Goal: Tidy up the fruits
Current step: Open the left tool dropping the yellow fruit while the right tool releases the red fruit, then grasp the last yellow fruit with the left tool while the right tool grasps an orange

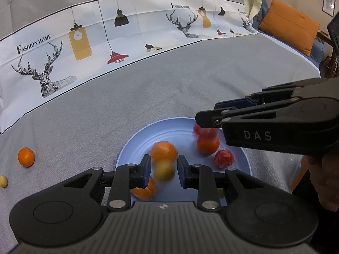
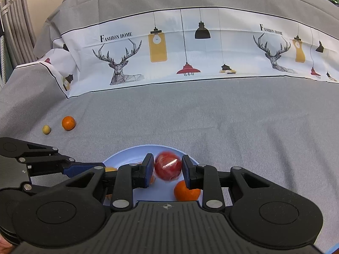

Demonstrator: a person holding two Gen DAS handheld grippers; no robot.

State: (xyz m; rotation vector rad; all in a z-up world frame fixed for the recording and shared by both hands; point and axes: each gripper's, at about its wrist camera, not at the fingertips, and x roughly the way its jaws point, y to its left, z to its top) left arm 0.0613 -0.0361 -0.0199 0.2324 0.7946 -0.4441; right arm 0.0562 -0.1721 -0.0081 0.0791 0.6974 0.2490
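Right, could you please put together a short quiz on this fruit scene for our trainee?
1. True or false: the blue plate is empty.
2. How many fruits lie on the grey cloth, off the plate?
3. The fruit between the right gripper's fingers is: A green, B red, C purple.
Key: 1 false; 2 two, an orange and a small yellow fruit; 3 B, the red fruit.

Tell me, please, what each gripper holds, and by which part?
Cannot be told: a blurred red fruit lies between the right gripper fingers, a blurred orange between the left gripper fingers.
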